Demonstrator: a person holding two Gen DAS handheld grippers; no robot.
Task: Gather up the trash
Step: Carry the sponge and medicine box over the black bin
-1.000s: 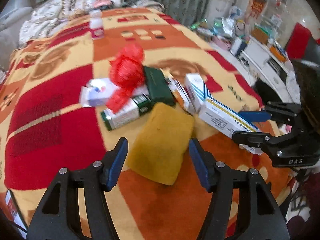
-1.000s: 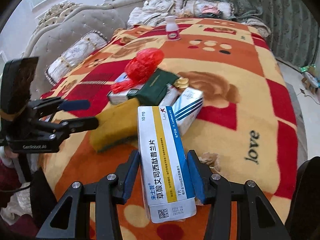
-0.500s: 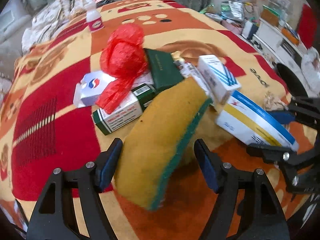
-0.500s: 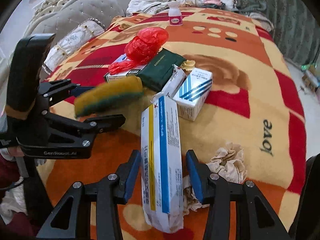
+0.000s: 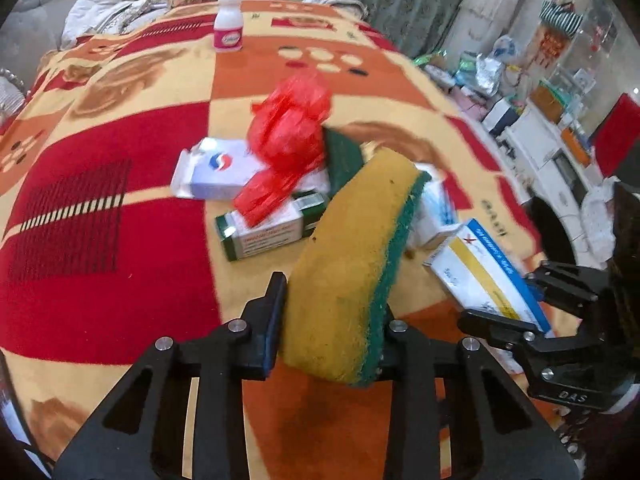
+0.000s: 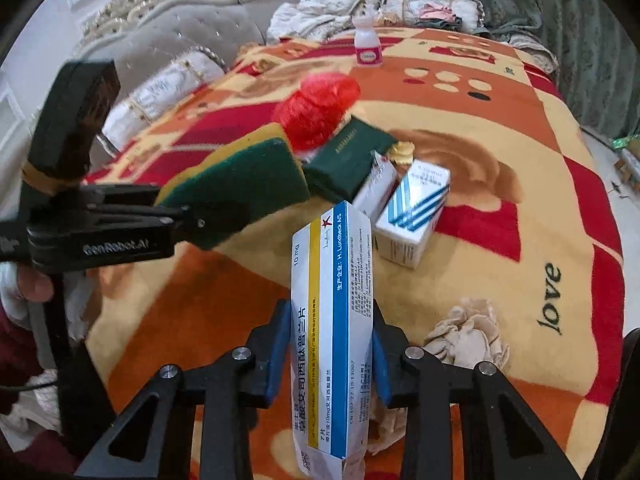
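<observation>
Left gripper just closed, now clamped on the sponge: thick yellow foam slab, coarse green scouring face, raised off the blanket and tilted. Right gripper also just tightened, grasping the long box: smooth glossy card, white with yellow and blue stripes, standing on edge between the blue pads.

Blanket is plush fleece in red, orange and cream squares. Piled at its middle: crinkled red bag, flat green wallet, a green-and-white carton, a white carton with flap open. Small white bottle upright, well apart at the far side.

Right view alone shows the crumpled tissue just beside the box, and a striped carton. Left view alone shows cluttered shelves.
</observation>
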